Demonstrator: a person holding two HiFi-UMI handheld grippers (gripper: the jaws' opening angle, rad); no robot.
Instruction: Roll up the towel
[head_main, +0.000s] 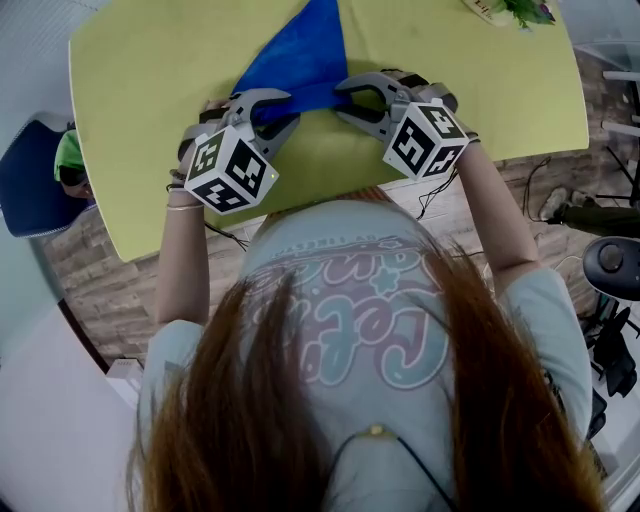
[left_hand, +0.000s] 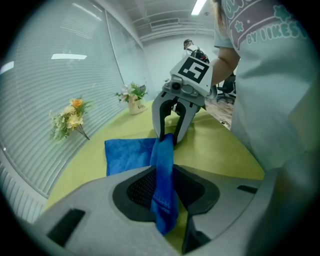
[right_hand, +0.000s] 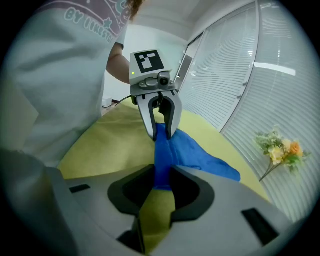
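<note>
The left hand-held gripper (head_main: 283, 108) and the right hand-held gripper (head_main: 345, 98) each pinch the near edge of the blue towel (head_main: 300, 55), jaws clenched on the cloth. The towel lies at the upper middle of the head view on the yellow-green desk (head_main: 140, 90), close to its near rim. Bare desk spreads to the frame's left and right. A flower pot (left_hand: 134, 102) stands well apart from the towel.

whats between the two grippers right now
The near edge of the blue towel, stretched from the left gripper to the right gripper, both shut on it, over the yellow-green table. The head view shows it.
</note>
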